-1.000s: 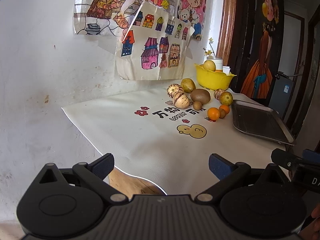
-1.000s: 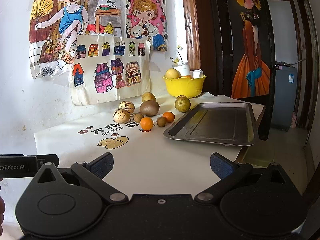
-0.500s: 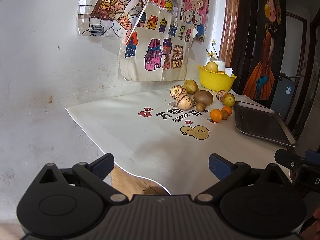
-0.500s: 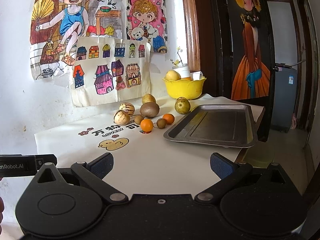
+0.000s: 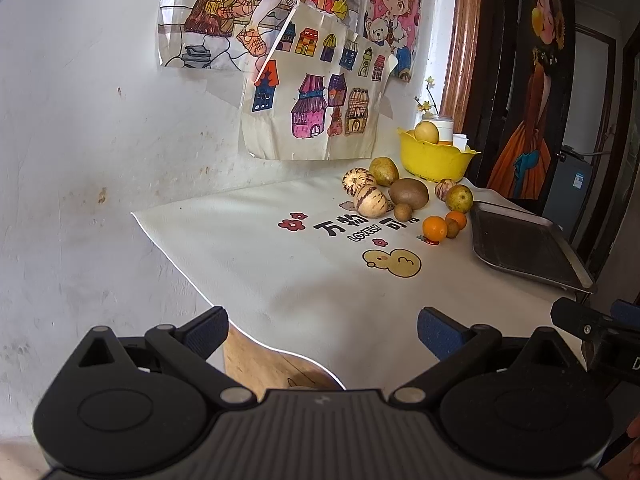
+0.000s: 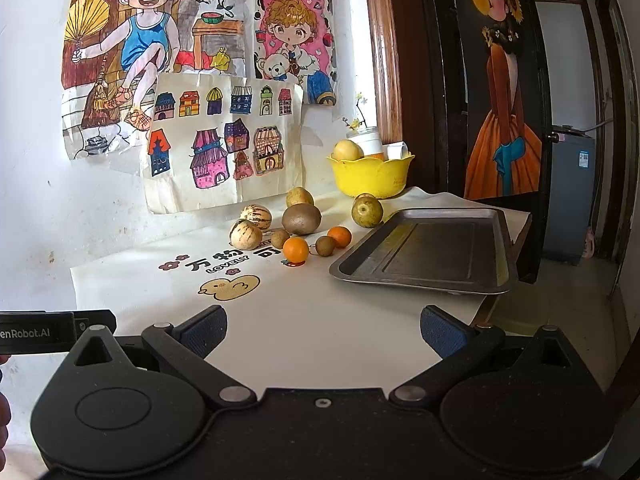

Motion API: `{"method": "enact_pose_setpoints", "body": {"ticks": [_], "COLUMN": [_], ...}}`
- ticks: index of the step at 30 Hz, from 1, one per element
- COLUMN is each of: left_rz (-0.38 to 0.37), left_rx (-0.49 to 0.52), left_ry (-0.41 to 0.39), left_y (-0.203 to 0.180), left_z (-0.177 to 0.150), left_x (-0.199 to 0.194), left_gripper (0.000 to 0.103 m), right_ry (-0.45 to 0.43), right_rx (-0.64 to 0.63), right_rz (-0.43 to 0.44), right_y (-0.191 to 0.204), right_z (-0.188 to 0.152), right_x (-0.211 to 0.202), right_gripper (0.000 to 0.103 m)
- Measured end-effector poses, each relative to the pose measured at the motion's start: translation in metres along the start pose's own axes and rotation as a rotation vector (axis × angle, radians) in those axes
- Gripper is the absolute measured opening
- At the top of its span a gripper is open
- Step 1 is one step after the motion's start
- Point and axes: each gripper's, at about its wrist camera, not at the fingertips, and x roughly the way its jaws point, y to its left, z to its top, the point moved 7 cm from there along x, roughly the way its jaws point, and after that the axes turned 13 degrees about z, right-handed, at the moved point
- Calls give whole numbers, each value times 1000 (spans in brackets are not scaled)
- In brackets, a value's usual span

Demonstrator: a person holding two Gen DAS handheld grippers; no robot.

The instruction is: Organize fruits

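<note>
Several fruits lie on a white tablecloth (image 6: 304, 320) far ahead of both grippers: two striped melons (image 6: 245, 234), a brown kiwi (image 6: 301, 219), two oranges (image 6: 296, 249), small brown fruits (image 6: 325, 245) and greenish pears (image 6: 367, 211). The same group shows in the left wrist view, around the kiwi (image 5: 408, 193). A dark metal tray (image 6: 428, 249) lies to their right; it also shows in the left wrist view (image 5: 520, 248). My left gripper (image 5: 322, 334) and right gripper (image 6: 324, 332) are both open and empty, near the table's front edge.
A yellow bowl (image 6: 370, 175) holding a pear stands at the back by the wall, with a white jar (image 6: 366, 142) behind it. Drawings hang on the white wall. The table's left corner and edge (image 5: 180, 264) lie ahead of the left gripper. A dark door stands at the right.
Both grippers have moved slightly forward toward the table; the fruits look a little nearer. Nothing on the table has moved, and both grippers stay open.
</note>
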Motion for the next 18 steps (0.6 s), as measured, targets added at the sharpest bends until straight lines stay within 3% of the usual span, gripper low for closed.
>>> {"method": "enact_pose_setpoints", "body": {"ticks": [18], "left_rz": [17], "left_rx": [7], "left_ry": [-2], "left_y": [0], "left_z": [3], "left_x": [1], "left_gripper": [103], "right_ry": [4], "right_rx": [0], "right_rz": [1], "right_y": [-1], "right_z": [-2], "right_x": [3], "right_gripper": [103]}}
